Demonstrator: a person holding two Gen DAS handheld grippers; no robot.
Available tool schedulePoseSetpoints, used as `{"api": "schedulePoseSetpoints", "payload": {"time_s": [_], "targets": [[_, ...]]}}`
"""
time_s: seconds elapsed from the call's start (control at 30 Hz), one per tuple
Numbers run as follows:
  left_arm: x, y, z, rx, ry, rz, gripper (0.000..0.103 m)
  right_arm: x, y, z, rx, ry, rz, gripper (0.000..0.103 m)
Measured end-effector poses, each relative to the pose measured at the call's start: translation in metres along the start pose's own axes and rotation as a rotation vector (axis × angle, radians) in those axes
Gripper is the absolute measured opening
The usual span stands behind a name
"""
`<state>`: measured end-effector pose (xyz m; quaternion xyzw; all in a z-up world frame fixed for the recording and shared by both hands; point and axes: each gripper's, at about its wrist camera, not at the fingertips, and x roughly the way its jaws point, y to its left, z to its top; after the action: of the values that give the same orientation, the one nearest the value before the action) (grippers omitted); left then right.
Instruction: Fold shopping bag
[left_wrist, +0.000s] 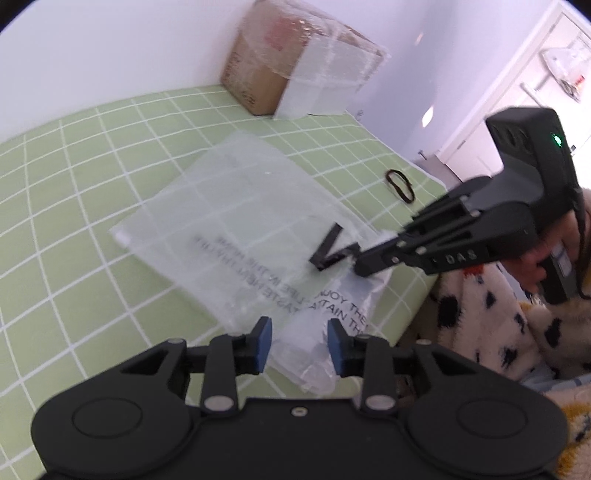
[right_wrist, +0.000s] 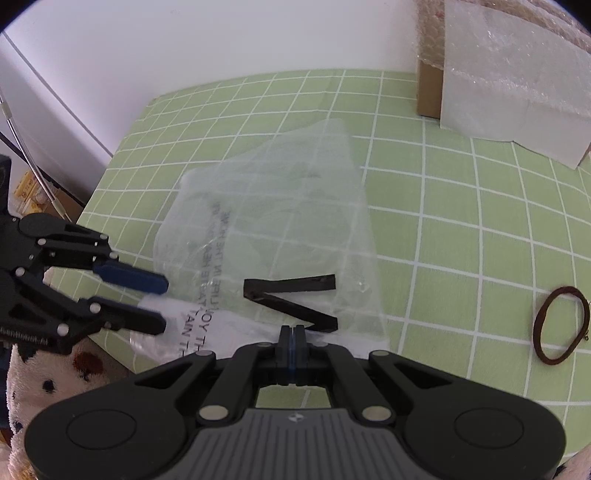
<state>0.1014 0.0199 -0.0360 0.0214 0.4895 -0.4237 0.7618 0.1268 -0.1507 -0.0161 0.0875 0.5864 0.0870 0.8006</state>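
Observation:
A translucent plastic shopping bag (left_wrist: 236, 221) (right_wrist: 295, 206) with black print lies partly folded on the green checked tablecloth (left_wrist: 74, 192). Its black strap (left_wrist: 330, 251) (right_wrist: 291, 295) makes a V on top. My right gripper (right_wrist: 294, 330) (left_wrist: 360, 267) is shut, tips down at the bag's near edge just by the V, where the plastic bunches around them. My left gripper (left_wrist: 300, 341) (right_wrist: 164, 304) is open at the bag's printed corner. A crumpled white fold lies between its blue pads (left_wrist: 264, 343) without being pressed.
A cardboard box (left_wrist: 255, 77) (right_wrist: 428, 92) draped in bubble wrap (left_wrist: 332, 70) (right_wrist: 517, 88) stands at the back against the wall. A dark hair tie (left_wrist: 400, 182) (right_wrist: 561, 325) lies on the cloth beyond the bag. The table's edge and a spotted fleece sleeve (left_wrist: 480, 314) are near.

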Motion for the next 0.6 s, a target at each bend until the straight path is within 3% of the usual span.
{"api": "schedulePoseSetpoints", "payload": {"time_s": [0.23,0.37,0.43,0.53,0.6], "targets": [[-0.004,0.013,0.001,-0.081,-0.046,0.022,0.036,0.001,-0.001,-0.001,0.027,0.011,0.021,0.000],[-0.012,0.011,-0.003,-0.073,-0.053,0.013,0.038,0.000,0.000,-0.002,0.027,0.008,0.020,0.000],[-0.021,0.005,-0.007,-0.037,-0.049,0.022,0.051,0.000,0.000,-0.003,0.023,0.006,0.019,0.000],[-0.045,-0.003,-0.011,0.010,-0.098,0.010,0.051,0.000,0.001,-0.002,0.020,0.005,0.020,0.000],[-0.065,-0.004,-0.010,-0.040,-0.187,-0.035,0.053,0.000,0.000,-0.002,0.017,0.003,0.021,0.000]]}}
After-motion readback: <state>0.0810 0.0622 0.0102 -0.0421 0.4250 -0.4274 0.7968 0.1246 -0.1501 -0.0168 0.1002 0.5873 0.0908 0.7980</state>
